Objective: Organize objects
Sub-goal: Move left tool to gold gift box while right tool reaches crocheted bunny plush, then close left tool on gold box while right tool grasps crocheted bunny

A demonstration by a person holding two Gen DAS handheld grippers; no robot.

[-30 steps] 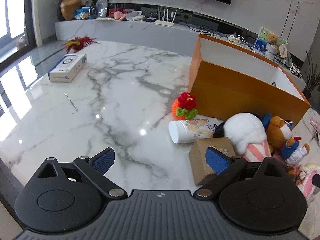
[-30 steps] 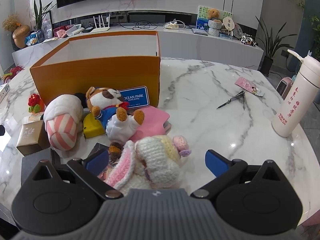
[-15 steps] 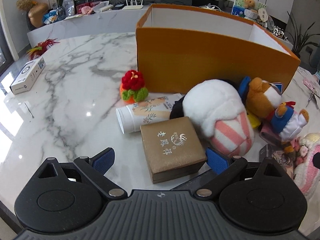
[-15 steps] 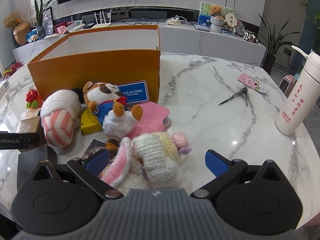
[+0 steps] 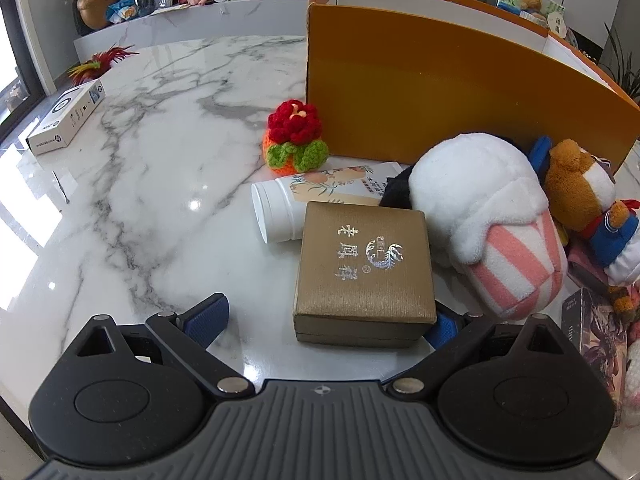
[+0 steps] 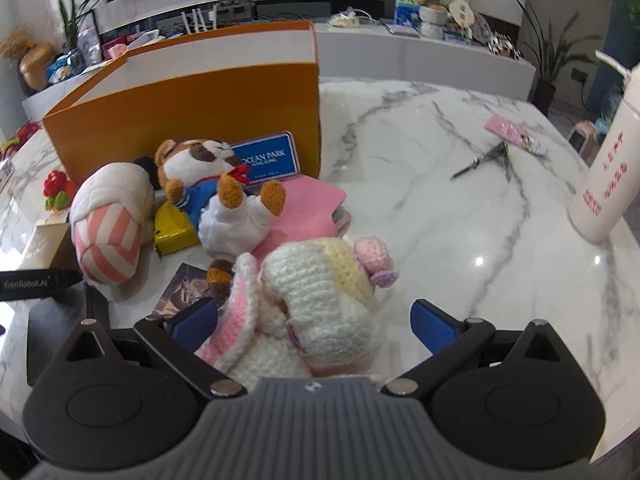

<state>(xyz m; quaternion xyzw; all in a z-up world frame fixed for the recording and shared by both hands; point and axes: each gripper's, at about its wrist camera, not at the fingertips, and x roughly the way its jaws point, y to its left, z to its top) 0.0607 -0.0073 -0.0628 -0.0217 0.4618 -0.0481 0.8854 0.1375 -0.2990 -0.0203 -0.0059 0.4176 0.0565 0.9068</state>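
A gold gift box (image 5: pixel 364 268) lies between the fingers of my open left gripper (image 5: pixel 324 322), its right side hiding the right pad. Behind it lie a white tube (image 5: pixel 320 200), a crocheted red flower (image 5: pixel 295 138) and a pink-striped plush (image 5: pixel 492 216). The big orange box (image 5: pixel 440 84) stands open at the back. My right gripper (image 6: pixel 314 320) is open around a white and pink crocheted toy (image 6: pixel 316 304). A brown plush animal (image 6: pixel 216 192) lies beyond on pink cloth (image 6: pixel 312 212), before the orange box (image 6: pixel 192 104).
A white carton (image 5: pixel 66 118) and red feathers (image 5: pixel 100 62) sit far left on the marble table (image 5: pixel 152 184). Scissors (image 6: pixel 486 160), a pink card (image 6: pixel 514 140) and a tall white bottle (image 6: pixel 604 176) stand to the right. A yellow item (image 6: pixel 174 228) and blue sign (image 6: pixel 268 160) lie among toys.
My left gripper swung right and closed in until the gold box sits between its fingers. The right gripper moved slightly nearer the crocheted toy and stays open.
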